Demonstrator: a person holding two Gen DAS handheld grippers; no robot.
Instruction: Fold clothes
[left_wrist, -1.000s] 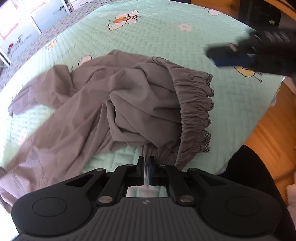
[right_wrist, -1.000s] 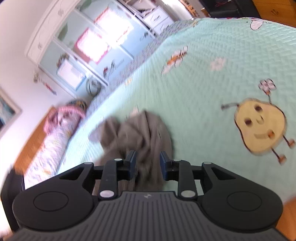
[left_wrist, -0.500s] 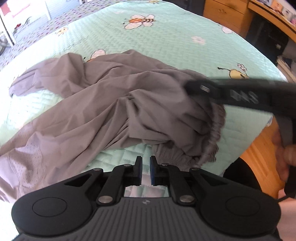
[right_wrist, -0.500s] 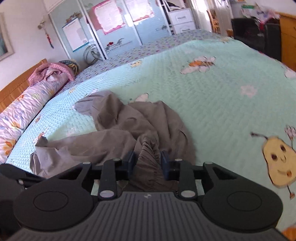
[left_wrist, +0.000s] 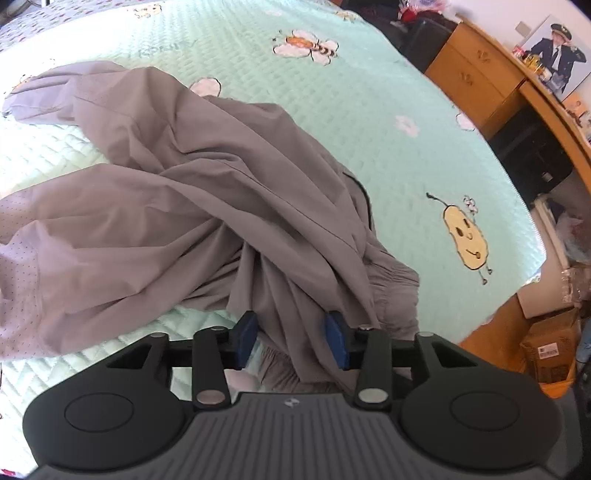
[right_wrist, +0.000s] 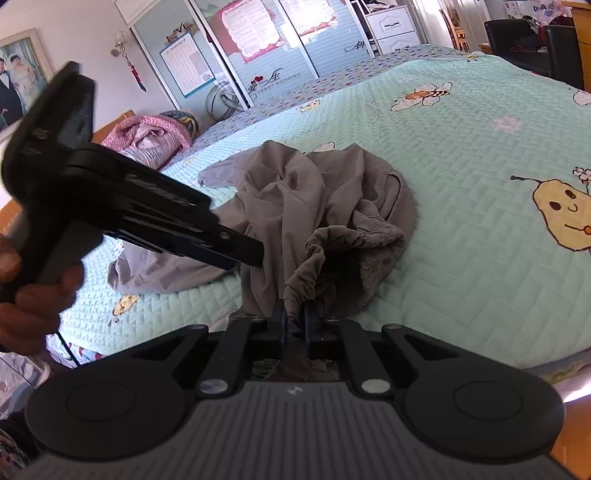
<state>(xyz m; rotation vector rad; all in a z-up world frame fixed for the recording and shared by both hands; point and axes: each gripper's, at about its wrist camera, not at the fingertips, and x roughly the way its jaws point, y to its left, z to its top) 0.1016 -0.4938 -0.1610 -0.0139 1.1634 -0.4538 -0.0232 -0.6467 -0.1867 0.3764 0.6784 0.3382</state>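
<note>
1. Surroundings: mint-green quilted bedspread (left_wrist: 388, 122) printed with bees and a pear figure (left_wrist: 467, 240). The pear lies to the right of the grey trousers (left_wrist: 192, 206) in both views, well apart from the cloth.
2. Beyond the trousers, at the far side of the bed: a pink bundle of bedding (right_wrist: 147, 134) and a wardrobe with glazed doors (right_wrist: 258, 48). A wooden desk (left_wrist: 517, 88) stands off the bed's right edge, past the pear.
3. Task item: the trousers lie crumpled on the bedspread near its front edge, legs trailing off to the left, gathered elastic waistband (right_wrist: 354, 236) bunched at the near end.
4. Right gripper (right_wrist: 294, 325): pads closed in on a twist of the waistband, jaws having just been closing; fabric is pinched between them and rises in a taut rope from the grip.
5. Left gripper (left_wrist: 291, 341): jaws have just been opening and stand apart. A fold of the trousers hangs between the pads; it seems loose, though contact with the right pad is hard to rule out.
6. Pose: the left gripper tilts steeply down over the trousers' near edge. In the right wrist view its body crosses in front of the trousers' left part, held by a hand (right_wrist: 29, 291) at the frame's left edge, hiding some cloth.
</note>
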